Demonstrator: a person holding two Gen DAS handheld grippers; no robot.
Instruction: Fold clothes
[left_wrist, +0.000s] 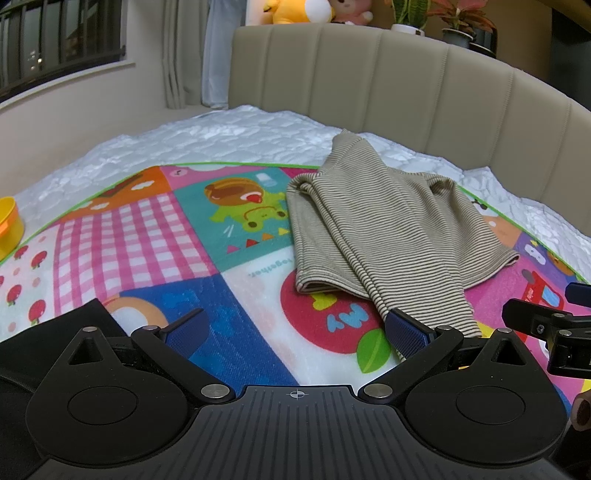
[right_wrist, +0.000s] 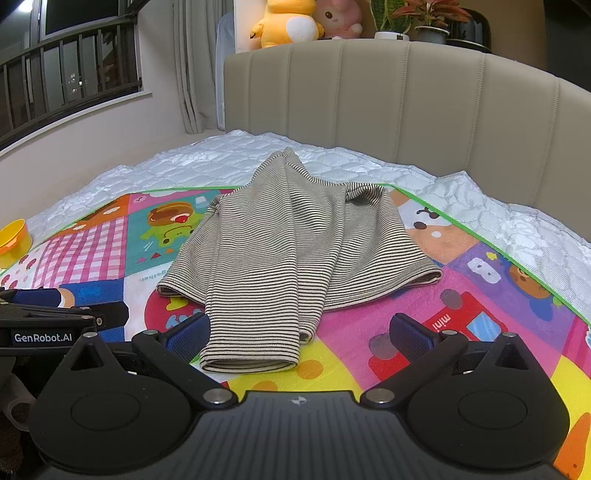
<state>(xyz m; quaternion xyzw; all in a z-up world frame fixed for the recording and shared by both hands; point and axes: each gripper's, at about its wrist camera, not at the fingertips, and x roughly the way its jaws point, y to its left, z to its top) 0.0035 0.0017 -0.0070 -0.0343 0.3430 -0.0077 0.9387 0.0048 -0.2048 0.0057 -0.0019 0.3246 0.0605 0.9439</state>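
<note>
A striped beige-and-dark garment (left_wrist: 384, 229) lies partly folded on a colourful play mat (left_wrist: 147, 236), with a sleeve laid down over its body toward me. In the right wrist view the garment (right_wrist: 280, 251) fills the middle, and the sleeve cuff (right_wrist: 251, 360) lies between my fingers. My left gripper (left_wrist: 295, 328) is open and empty, just left of the sleeve end. My right gripper (right_wrist: 299, 332) is open, low over the mat, and holds nothing. Each gripper shows at the edge of the other's view.
The play mat (right_wrist: 480, 295) lies on a white quilted mattress (left_wrist: 221, 136) with a beige padded headboard (left_wrist: 406, 85) behind. A yellow cup (left_wrist: 9, 225) stands at the mat's left edge. Plush toys and potted plants sit above the headboard.
</note>
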